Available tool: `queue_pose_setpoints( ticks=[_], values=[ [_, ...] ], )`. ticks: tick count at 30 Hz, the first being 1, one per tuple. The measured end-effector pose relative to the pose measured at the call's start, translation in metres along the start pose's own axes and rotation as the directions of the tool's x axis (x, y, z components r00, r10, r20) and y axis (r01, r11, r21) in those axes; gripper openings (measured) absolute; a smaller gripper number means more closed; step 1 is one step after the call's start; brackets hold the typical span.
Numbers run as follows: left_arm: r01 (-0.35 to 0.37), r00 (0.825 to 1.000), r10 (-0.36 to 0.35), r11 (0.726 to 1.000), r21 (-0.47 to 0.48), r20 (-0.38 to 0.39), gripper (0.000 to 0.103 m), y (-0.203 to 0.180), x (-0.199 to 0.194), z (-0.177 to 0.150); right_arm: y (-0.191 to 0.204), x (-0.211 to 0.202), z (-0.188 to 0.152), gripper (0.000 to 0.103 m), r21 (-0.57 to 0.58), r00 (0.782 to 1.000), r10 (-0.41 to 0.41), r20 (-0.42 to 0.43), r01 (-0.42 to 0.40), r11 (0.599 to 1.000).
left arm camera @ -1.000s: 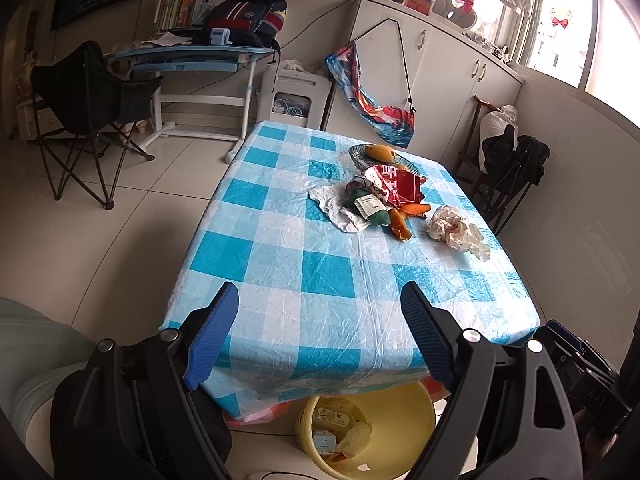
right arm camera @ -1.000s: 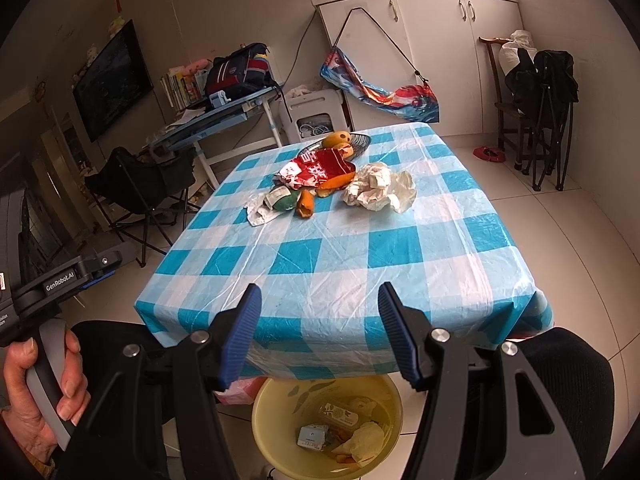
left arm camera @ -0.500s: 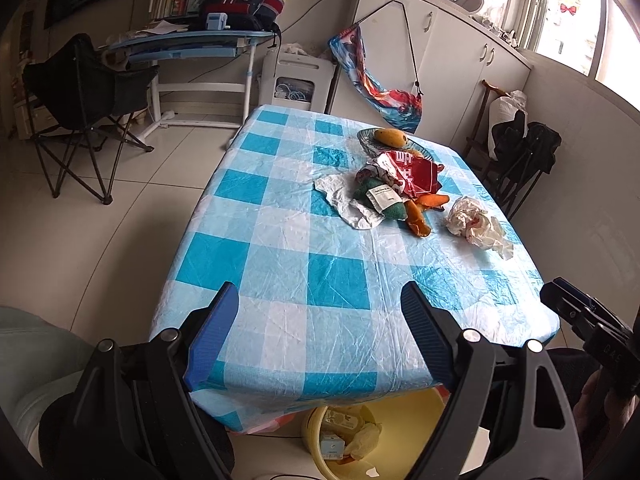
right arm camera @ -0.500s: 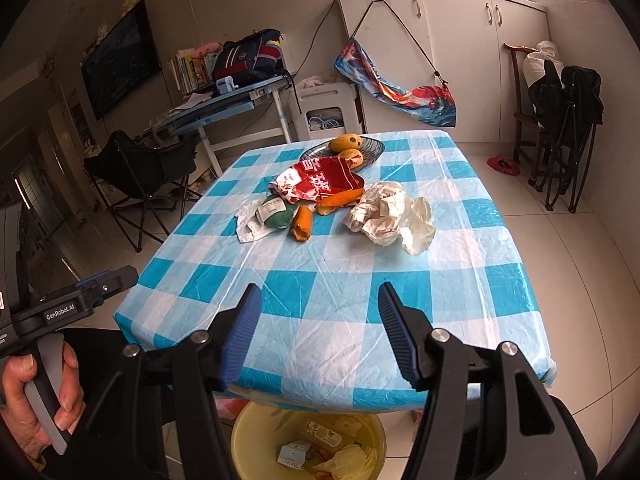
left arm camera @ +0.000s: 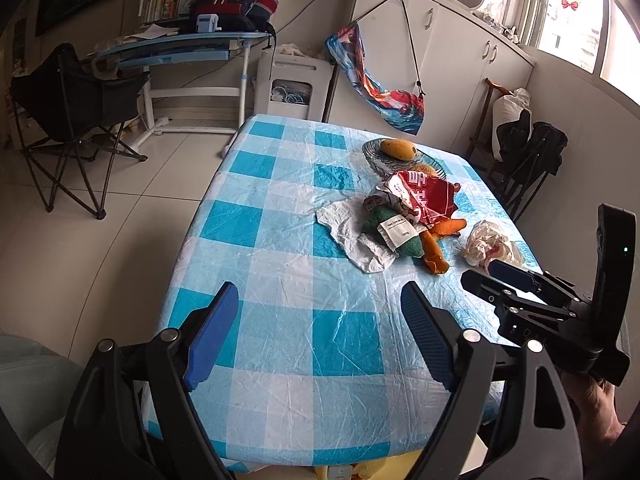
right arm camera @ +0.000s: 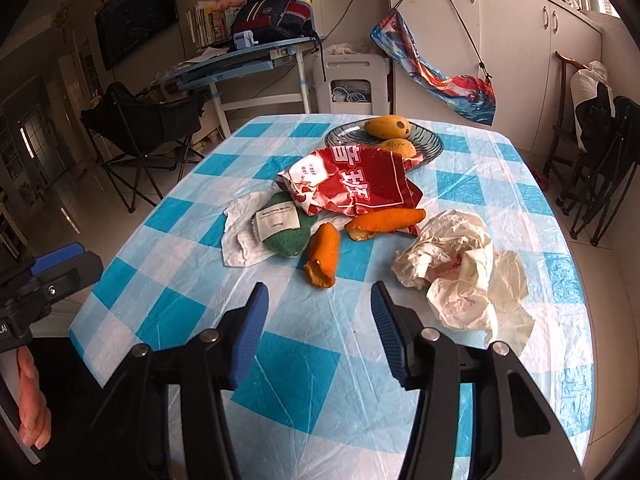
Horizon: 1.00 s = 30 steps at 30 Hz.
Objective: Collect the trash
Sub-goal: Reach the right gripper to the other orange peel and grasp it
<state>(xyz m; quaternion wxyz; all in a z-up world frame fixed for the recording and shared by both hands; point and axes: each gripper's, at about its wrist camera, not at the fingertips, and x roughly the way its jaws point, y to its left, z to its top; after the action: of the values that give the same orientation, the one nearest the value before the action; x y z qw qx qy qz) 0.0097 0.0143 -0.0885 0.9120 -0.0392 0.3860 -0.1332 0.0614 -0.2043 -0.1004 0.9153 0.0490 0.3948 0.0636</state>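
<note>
Trash lies on the blue-checked table: a red snack bag, a green pouch with a white label, two orange peel pieces, a flat white wrapper and crumpled white paper. The same pile shows in the left wrist view, with the red bag and crumpled paper. My right gripper is open and empty, just short of the nearer orange peel. My left gripper is open and empty over the near table edge.
A glass plate with mangoes stands behind the pile. A yellow bin edge shows under the near table edge. A folding chair, a desk, and cabinets surround the table.
Both grippers have moved forward and up over the table. The right one has closed in on the trash pile; the bin has dropped out of its view.
</note>
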Motion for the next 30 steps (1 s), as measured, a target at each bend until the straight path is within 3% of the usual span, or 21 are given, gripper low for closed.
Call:
queue_pose_setpoints(
  ticks=[8, 10, 16, 21, 24, 30],
  values=[
    [0.009, 1.000, -0.009, 1.000, 0.013, -0.011, 0.080, -0.005, 0.031, 0.020, -0.007, 0.045, 0.018, 0.033, 0.016, 0.997, -0.008, -0.082, 0.010, 1.000],
    [0.016, 1.000, -0.016, 1.000, 0.021, -0.015, 0.080, -0.008, 0.039, 0.025, -0.007, 0.052, 0.018, 0.019, 0.016, 0.995, 0.014, -0.099, -0.013, 1.000],
    [0.053, 0.997, -0.049, 0.996, 0.071, -0.055, 0.080, -0.031, 0.074, 0.037, -0.011, 0.035, 0.009, 0.015, 0.020, 0.991, 0.050, -0.122, -0.048, 0.999],
    [0.077, 0.993, -0.067, 0.991, 0.106, -0.096, 0.080, -0.052, 0.112, 0.044, -0.030, 0.008, -0.013, 0.015, 0.074, 0.992, 0.037, -0.119, -0.028, 0.997],
    [0.074, 0.992, -0.061, 0.990, 0.124, -0.110, 0.080, -0.062, 0.131, 0.047, -0.043, 0.006, -0.023, 0.015, 0.137, 0.992, 0.052, -0.111, -0.037, 0.990],
    [0.079, 0.992, -0.058, 0.980, 0.185, -0.116, 0.080, -0.080, 0.154, 0.052, -0.042, 0.010, -0.020, 0.015, 0.148, 0.994, 0.056, -0.092, -0.041, 0.988]
  ],
)
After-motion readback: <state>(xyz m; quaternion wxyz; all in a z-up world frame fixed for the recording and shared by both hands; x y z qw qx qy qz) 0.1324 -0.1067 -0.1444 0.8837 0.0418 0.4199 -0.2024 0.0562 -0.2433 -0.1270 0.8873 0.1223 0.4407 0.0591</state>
